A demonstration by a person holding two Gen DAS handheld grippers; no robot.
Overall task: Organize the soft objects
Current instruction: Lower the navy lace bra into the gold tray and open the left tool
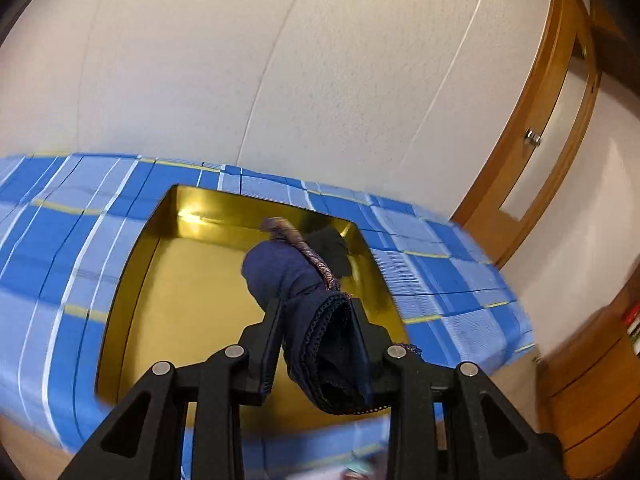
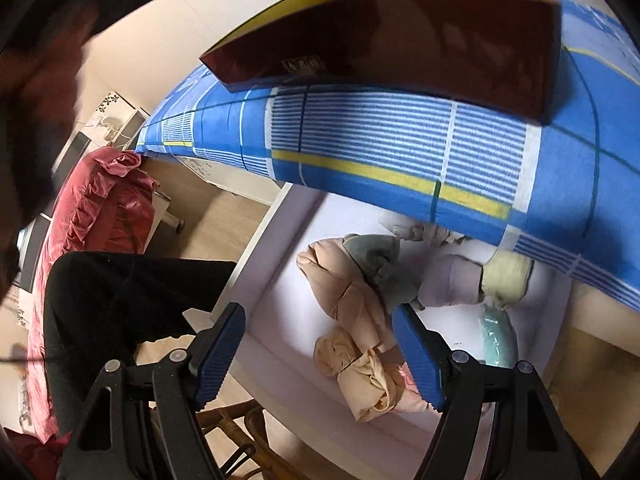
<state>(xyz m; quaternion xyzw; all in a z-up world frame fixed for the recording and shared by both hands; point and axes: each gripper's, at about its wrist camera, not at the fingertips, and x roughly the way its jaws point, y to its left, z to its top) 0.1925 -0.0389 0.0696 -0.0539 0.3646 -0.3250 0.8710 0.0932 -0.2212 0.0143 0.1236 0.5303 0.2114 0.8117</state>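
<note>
The left hand-held gripper point(image 1: 316, 320), clamped on a rolled navy garment point(image 1: 288, 276), holds it above the gold-lined box point(image 1: 132, 280), so releasing comes next, while the right hand-held gripper point(image 2: 320, 344) hangs apart over the drawer's rolled garments point(image 2: 348, 292).

This is a home bedroom: a wooden door point(image 1: 560, 120) at two o'clock beside a white wall, a checked blue bedsheet point(image 2: 400, 140), a ruffled red cushion point(image 2: 104, 208) at nine o'clock.
</note>
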